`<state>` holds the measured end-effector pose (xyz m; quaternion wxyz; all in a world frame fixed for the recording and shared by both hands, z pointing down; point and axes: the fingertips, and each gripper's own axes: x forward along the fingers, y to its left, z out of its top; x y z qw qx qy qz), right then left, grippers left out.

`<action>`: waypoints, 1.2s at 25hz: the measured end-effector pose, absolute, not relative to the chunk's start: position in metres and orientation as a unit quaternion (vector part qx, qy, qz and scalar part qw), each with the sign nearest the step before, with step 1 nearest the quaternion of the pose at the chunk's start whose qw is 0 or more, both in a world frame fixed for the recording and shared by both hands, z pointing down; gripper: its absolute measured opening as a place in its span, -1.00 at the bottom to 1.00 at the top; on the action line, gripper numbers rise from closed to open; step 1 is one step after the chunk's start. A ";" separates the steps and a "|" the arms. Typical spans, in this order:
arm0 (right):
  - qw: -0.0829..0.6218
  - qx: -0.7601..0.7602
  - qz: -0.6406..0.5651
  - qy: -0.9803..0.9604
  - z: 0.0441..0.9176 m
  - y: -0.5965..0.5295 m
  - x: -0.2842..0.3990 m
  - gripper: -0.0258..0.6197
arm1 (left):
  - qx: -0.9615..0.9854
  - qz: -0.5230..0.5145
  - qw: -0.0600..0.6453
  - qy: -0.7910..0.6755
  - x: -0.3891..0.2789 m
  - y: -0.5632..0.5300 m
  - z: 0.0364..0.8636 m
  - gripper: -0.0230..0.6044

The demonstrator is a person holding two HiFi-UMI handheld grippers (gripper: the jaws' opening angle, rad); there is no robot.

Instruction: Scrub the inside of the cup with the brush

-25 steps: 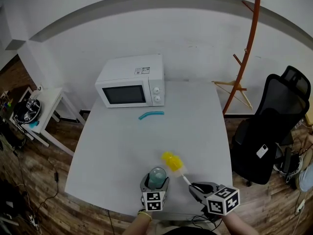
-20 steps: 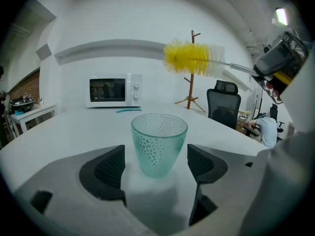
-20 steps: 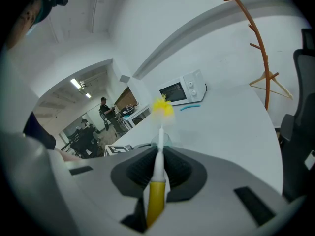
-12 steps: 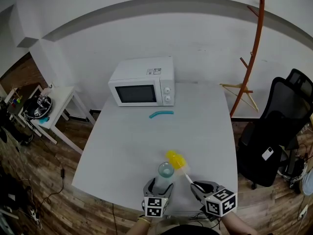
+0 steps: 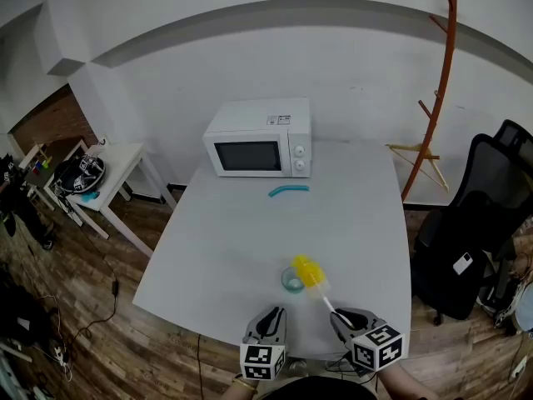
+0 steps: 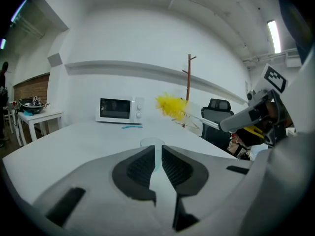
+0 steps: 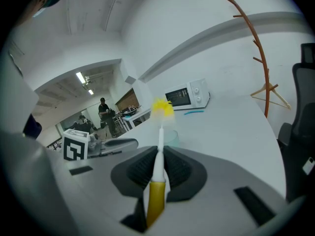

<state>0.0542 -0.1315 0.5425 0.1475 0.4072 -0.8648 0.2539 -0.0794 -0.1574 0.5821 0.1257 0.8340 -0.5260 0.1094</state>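
A clear cup (image 5: 292, 281) stands upright on the white table (image 5: 241, 240), near its front edge. My left gripper (image 5: 271, 315) sits apart from the cup, nearer me; its jaws have just been closing and nothing is between them. In the left gripper view only a thin slit shows between its pads (image 6: 141, 167), with the cup (image 6: 152, 142) beyond. My right gripper (image 5: 342, 317) is shut on the white handle of the brush (image 7: 158, 156). The yellow brush head (image 5: 307, 271) hangs just above the cup's right rim.
A white microwave (image 5: 259, 150) stands at the table's far side, with a short blue piece (image 5: 288, 191) lying in front of it. An orange coat stand (image 5: 441, 90) and a black office chair (image 5: 483, 223) are at the right. A small side table (image 5: 112, 169) is at the left.
My left gripper let go of the cup, drew back toward me and its jaws closed. The cup stays standing on the table. The brush head stays by the cup's rim.
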 end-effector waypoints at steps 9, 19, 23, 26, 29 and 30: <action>0.142 0.412 0.249 -0.865 0.543 -0.112 0.056 -0.77 | 0.834 0.101 0.127 -0.528 -0.087 -0.139 0.569 -0.87; 0.136 0.417 0.250 -0.863 0.541 -0.112 0.059 -0.77 | 0.840 0.097 0.124 -0.519 -0.077 -0.137 0.563 -0.87; 0.130 0.417 0.255 -0.863 0.539 -0.111 0.058 -0.77 | 0.844 0.096 0.127 -0.512 -0.074 -0.137 0.562 -0.87; 0.129 0.417 0.256 -0.863 0.538 -0.109 0.057 -0.77 | 0.844 0.097 0.128 -0.511 -0.074 -0.137 0.561 -0.87; 0.129 0.418 0.258 -0.861 0.539 -0.109 0.057 -0.77 | 0.845 0.095 0.130 -0.509 -0.073 -0.137 0.560 -0.87; 0.129 0.418 0.259 -0.861 0.540 -0.109 0.057 -0.77 | 0.846 0.095 0.131 -0.509 -0.072 -0.137 0.560 -0.87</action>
